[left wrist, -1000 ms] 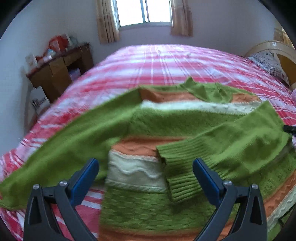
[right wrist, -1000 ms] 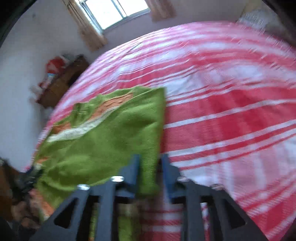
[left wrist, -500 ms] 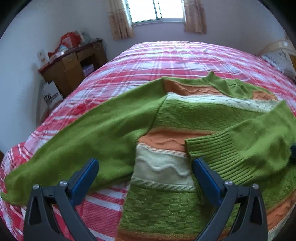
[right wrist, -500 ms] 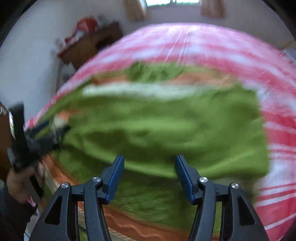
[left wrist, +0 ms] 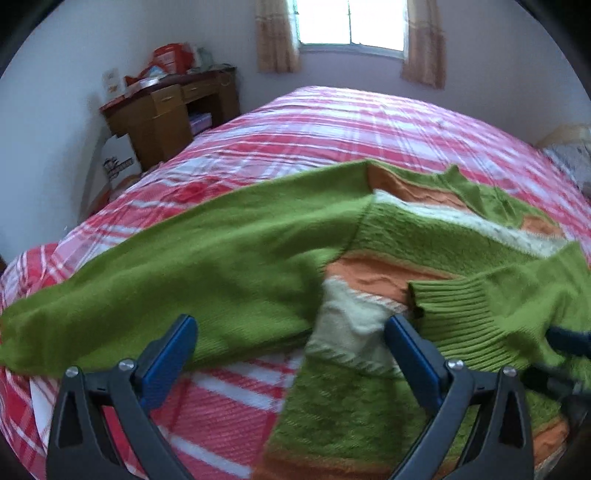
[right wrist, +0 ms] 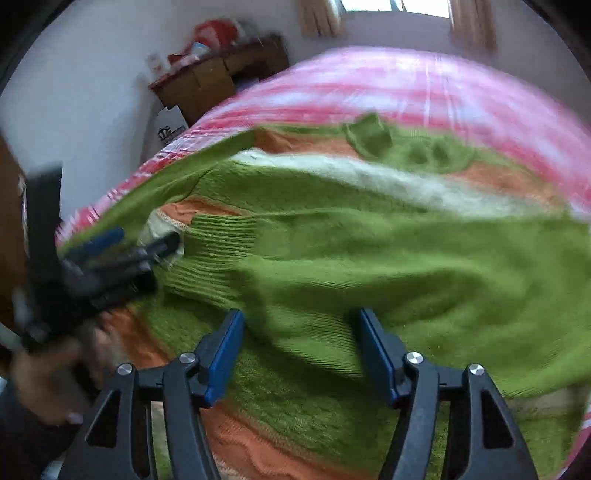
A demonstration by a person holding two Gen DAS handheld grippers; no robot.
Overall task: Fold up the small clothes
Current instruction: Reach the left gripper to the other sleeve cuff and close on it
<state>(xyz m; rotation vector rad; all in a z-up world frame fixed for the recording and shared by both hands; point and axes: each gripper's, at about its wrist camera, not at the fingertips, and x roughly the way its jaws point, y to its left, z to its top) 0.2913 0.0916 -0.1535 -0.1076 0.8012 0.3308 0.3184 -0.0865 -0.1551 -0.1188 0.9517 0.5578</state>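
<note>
A green knit sweater (left wrist: pixel 388 236) with orange and cream stripes lies flat on the red plaid bed (left wrist: pixel 332 122). Its left sleeve (left wrist: pixel 184 266) stretches out to the left. The other sleeve (right wrist: pixel 406 266) is folded across the body, with its ribbed cuff (left wrist: pixel 461 306) near the middle. My left gripper (left wrist: pixel 290 325) hovers open over the armpit area, holding nothing. My right gripper (right wrist: pixel 301 317) is just above the folded sleeve with its jaws opening. The fabric lies under the gap, and the pads do not press on it.
A wooden desk (left wrist: pixel 173 107) with clutter stands against the far left wall, a white bag (left wrist: pixel 118 162) beside it. A curtained window (left wrist: pixel 351 22) is at the back and a pillow (left wrist: pixel 569 162) at the far right. A hand (right wrist: pixel 44 373) holds the left gripper (right wrist: pixel 122 243).
The right gripper carried the sleeve leftward across the sweater's body, then opened and let it go. The left gripper drifted left, toward the outstretched sleeve.
</note>
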